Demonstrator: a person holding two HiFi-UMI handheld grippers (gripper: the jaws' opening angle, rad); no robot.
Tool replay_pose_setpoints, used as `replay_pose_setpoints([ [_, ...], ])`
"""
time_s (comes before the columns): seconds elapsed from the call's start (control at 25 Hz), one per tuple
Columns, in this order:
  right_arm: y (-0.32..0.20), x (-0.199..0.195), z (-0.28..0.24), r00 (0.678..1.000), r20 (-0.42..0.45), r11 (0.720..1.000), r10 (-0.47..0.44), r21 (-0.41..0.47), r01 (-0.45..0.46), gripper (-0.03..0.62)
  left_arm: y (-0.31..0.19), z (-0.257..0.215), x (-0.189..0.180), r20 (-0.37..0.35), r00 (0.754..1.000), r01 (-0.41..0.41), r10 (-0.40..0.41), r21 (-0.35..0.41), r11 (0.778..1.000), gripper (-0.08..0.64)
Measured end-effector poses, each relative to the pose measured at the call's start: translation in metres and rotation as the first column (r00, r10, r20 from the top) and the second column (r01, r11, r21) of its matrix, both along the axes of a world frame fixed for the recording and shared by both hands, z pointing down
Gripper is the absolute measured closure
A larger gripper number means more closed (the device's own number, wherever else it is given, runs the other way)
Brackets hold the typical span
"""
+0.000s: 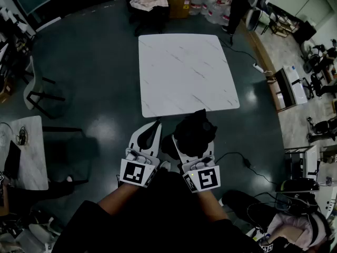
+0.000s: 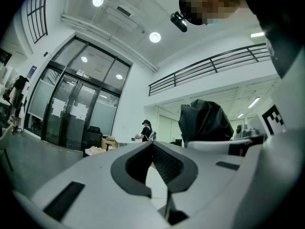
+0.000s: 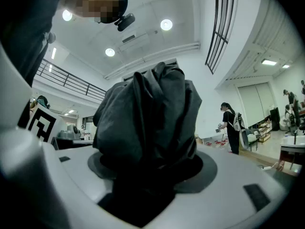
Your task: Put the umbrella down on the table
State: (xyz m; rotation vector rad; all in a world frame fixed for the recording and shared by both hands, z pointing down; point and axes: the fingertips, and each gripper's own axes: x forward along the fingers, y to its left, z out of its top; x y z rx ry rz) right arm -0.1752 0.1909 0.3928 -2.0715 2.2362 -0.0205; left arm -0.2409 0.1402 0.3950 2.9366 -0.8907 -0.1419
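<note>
Right gripper [image 1: 194,144], white moulded plastic bearing a square-marker cube, is clamped on the umbrella [image 1: 196,129], a folded bundle of crumpled matt black fabric that bulges between its wide-set jaws. Left gripper [image 1: 156,124] is empty, its ribbed dark pads closed tip to tip. Umbrella is held above the glossy dark floor [image 1: 95,83], just beside the near edge of the square, white, marble-veined table [image 1: 179,67].

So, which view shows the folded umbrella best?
The right gripper view: the umbrella fills it, clamped between the jaws. The head view shows only a small dark bundle near the table; the left gripper view only its top.
</note>
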Motion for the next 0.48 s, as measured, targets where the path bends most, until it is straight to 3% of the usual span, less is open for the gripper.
replay_pose_setpoints([
  [0.28,0.025,0.032,-0.007,0.999,0.04,0.999,-0.02,0.043,0.019,0.272,0.012,-0.001,0.006,-0.033,0.999,0.033,-0.032,0.021,0.999,0.543],
  [0.48,0.035,0.049,-0.002,0.999,0.046,0.999,-0.012,0.047,0.009,0.272,0.014,0.01,0.009,0.033,0.998,0.049,-0.05,0.005,0.999,0.543],
])
